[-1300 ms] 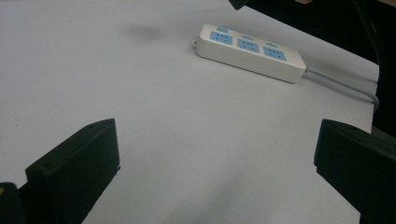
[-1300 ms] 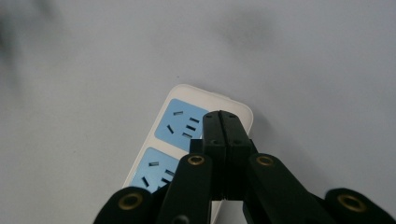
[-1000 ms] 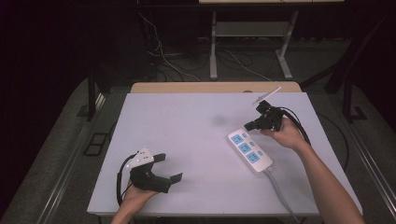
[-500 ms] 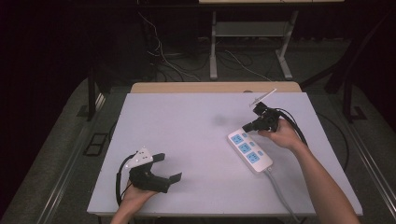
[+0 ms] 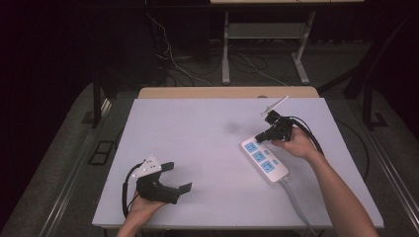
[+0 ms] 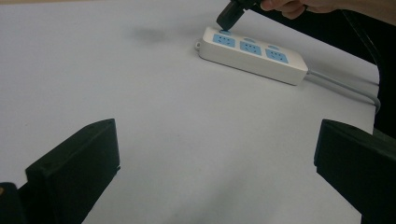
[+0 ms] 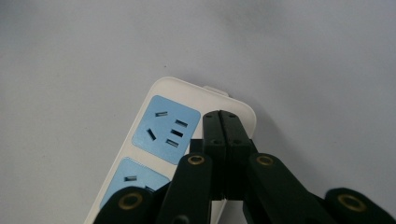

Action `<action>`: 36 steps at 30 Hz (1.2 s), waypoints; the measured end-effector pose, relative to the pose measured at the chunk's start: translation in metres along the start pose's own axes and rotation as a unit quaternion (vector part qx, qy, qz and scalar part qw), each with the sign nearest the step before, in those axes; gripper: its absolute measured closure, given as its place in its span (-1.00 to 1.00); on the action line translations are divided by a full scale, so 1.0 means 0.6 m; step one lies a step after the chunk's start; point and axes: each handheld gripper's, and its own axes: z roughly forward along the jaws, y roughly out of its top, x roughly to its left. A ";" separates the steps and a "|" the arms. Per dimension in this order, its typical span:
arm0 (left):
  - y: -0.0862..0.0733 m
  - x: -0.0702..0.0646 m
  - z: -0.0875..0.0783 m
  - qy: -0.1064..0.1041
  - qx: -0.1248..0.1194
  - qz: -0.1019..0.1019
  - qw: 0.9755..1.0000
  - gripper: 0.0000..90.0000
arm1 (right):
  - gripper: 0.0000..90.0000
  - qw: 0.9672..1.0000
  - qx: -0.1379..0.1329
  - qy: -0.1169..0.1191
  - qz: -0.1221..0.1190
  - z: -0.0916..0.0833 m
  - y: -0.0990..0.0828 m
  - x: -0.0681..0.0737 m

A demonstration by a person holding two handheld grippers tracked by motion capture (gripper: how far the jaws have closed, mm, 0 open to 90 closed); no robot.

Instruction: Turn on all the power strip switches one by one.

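Two claws: the right claw (image 7: 223, 122), jaws closed and empty, presses the power strip (image 5: 265, 161) switch at 3 o'clock; the left claw (image 5: 170, 179) rests wide open at 7 o'clock on the surface (image 5: 197, 148).

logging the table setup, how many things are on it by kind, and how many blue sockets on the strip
White plastic power strip with grey cable: 1
Blue sockets on the strip: 3
Black hand-held claws: 2, the left claw open, the right claw shut over the strip's end
Total: 3 things, plus 3 sockets
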 end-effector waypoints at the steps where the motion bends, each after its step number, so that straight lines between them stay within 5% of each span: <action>1: 0.000 0.000 0.000 0.000 0.000 0.001 1.000 -1.00 | 1.00 1.000 -0.001 0.000 -0.001 0.000 0.000 0.000; 20: 0.000 -0.003 -0.002 0.000 -0.002 0.001 1.000 -1.00 | 1.00 1.000 -0.004 -0.004 -0.008 0.010 0.001 0.008; 36: -0.002 -0.002 0.000 0.001 0.003 0.001 1.000 -1.00 | 1.00 0.999 -0.043 0.005 -0.003 0.012 -0.019 0.000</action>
